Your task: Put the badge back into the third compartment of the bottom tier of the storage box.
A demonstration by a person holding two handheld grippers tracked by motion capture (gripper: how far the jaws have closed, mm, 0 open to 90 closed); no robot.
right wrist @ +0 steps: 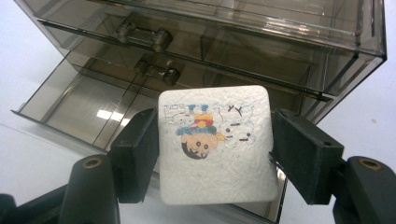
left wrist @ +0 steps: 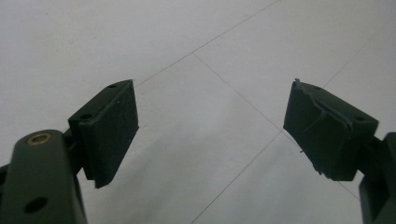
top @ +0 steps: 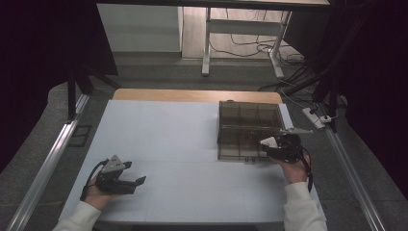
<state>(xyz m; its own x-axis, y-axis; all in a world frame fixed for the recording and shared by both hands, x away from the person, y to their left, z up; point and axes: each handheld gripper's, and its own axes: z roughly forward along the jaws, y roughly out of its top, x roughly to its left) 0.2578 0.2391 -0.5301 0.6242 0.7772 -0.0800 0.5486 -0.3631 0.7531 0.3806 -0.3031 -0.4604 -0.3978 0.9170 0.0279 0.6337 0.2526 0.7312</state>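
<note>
A white square pad (right wrist: 215, 144) with a cartoon print is clamped between the jaws of the right gripper (right wrist: 215, 154), just in front of a smoky plastic drawer box (top: 248, 127) at the table's right. The left gripper (left wrist: 210, 135) is held wide open and empty over the white table (top: 168, 144).

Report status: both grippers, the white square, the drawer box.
Left gripper open, idle over bare table. Right gripper shut on white cartoon-print square, at the smoky drawer box. Lower drawer pulled out; nothing blocking it.
</note>
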